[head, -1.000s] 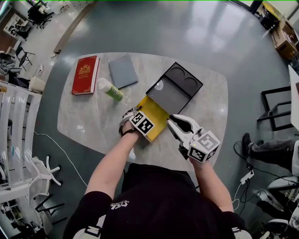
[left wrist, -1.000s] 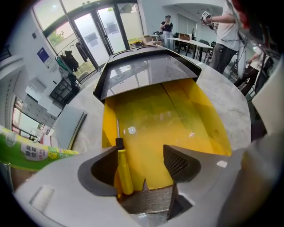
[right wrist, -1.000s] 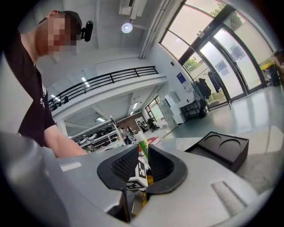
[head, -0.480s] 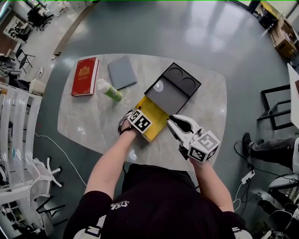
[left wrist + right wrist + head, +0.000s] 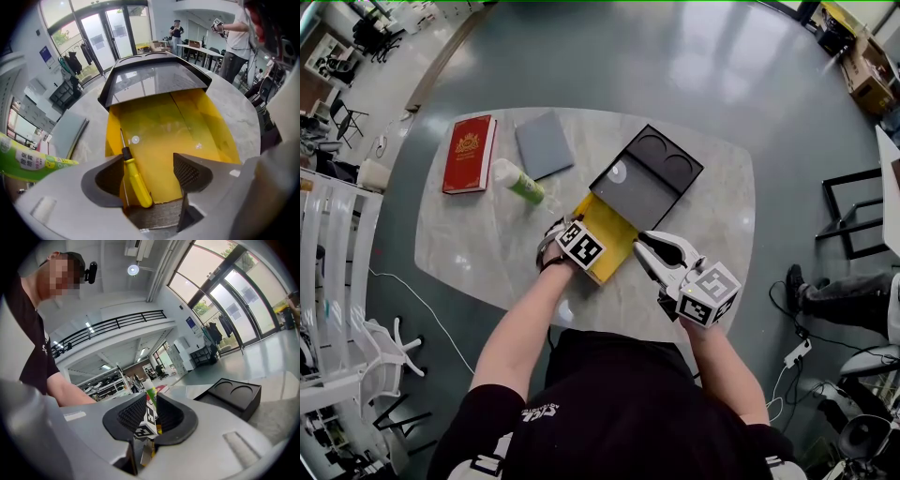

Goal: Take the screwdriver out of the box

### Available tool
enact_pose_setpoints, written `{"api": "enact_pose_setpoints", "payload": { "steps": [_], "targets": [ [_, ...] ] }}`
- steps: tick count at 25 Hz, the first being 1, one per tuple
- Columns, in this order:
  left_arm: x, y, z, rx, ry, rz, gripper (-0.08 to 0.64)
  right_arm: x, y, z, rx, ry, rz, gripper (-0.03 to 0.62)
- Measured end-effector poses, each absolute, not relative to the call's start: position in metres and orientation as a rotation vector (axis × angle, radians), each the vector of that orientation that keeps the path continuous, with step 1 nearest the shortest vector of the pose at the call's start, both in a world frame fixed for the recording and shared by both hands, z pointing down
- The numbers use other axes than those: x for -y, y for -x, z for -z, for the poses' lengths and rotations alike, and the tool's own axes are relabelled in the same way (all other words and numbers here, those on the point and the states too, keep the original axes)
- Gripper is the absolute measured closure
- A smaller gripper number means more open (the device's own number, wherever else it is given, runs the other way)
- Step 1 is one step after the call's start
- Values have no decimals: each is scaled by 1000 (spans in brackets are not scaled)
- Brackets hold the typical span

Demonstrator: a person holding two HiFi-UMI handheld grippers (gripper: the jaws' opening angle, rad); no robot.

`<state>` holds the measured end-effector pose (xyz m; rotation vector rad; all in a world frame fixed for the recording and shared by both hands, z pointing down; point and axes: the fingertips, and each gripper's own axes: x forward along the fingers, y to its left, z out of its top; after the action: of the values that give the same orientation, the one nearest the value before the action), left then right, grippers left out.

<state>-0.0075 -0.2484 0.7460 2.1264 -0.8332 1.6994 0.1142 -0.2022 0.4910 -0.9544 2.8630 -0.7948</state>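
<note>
The box (image 5: 609, 230) lies open on the table, yellow inside (image 5: 187, 126), with its black lid (image 5: 647, 178) folded back. A yellow-handled screwdriver (image 5: 136, 180) lies flat in the box along its left wall. My left gripper (image 5: 581, 251) points steeply down into the box. In the left gripper view its jaws (image 5: 149, 171) are opening. The screwdriver handle lies between them, right beside the left pad, and is not pinched. My right gripper (image 5: 645, 246) hovers level at the box's right corner. Its jaws (image 5: 151, 411) stand almost together and hold nothing.
A red book (image 5: 471, 152), a grey notebook (image 5: 546, 142) and a green-labelled bottle (image 5: 520, 180) lie at the table's far left. The bottle (image 5: 28, 159) is close to the box's left side. The table's front edge (image 5: 609, 314) runs just before the person's body.
</note>
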Motion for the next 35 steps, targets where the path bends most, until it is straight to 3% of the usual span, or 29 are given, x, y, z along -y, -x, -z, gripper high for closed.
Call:
{"api": "enact_pose_setpoints", "payload": {
  "steps": [2,9,25,35],
  "targets": [
    [246,6,-749,824,-2108,-1677,229,203,-114,-490,-2862,956,793,518],
    [236,2,-749,763,-2118,-1640,264,202,-117,-491,-2853,964,799,520],
    [215,-10,-757,465,-2183,-1766,484,200,-117,-496,-2842,966,818,522],
    [213,-25,-740,514,-2207,-1630,486,192,-128,-489,-2837,967,798,525]
  ]
}}
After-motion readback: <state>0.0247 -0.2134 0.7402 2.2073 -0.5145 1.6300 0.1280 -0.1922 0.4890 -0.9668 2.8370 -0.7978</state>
